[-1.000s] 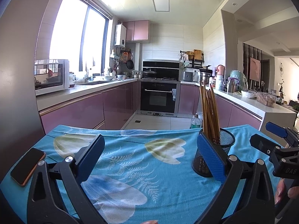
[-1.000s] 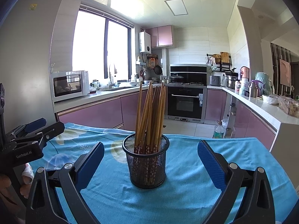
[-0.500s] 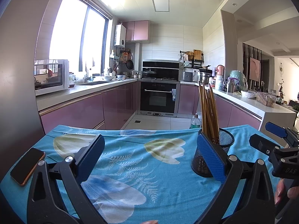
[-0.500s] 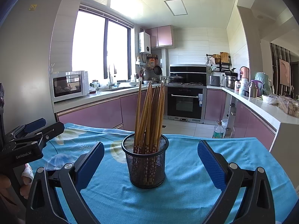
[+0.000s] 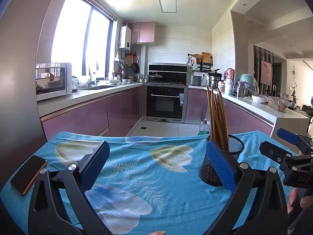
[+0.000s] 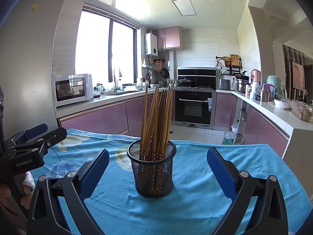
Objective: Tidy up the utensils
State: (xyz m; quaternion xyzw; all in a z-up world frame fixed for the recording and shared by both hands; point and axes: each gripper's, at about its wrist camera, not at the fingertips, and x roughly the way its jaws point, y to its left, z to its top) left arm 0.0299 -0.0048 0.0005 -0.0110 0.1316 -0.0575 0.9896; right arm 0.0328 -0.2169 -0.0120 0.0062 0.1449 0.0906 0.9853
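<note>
A black mesh cup (image 6: 151,168) stands upright on the blue flowered tablecloth (image 6: 195,195) and holds several wooden chopsticks (image 6: 156,117) on end. My right gripper (image 6: 157,171) is open and empty, its blue pads on either side of the cup and a little nearer to me, not touching it. My left gripper (image 5: 156,166) is open and empty over the cloth; the cup (image 5: 232,156) shows partly behind its right pad, with the chopsticks (image 5: 216,115) rising above. The right gripper (image 5: 281,148) shows at the right edge of the left wrist view, and the left gripper (image 6: 37,137) at the left edge of the right wrist view.
A phone (image 5: 28,173) lies near the table's left edge. Beyond the table's far edge are the kitchen floor, purple cabinets, an oven (image 5: 165,102) and a plastic bottle (image 5: 203,128) on the floor. A microwave (image 5: 52,80) stands on the left counter.
The view has barely shifted; the cup sits very slightly further left in both views. Both grippers remain open and empty.
</note>
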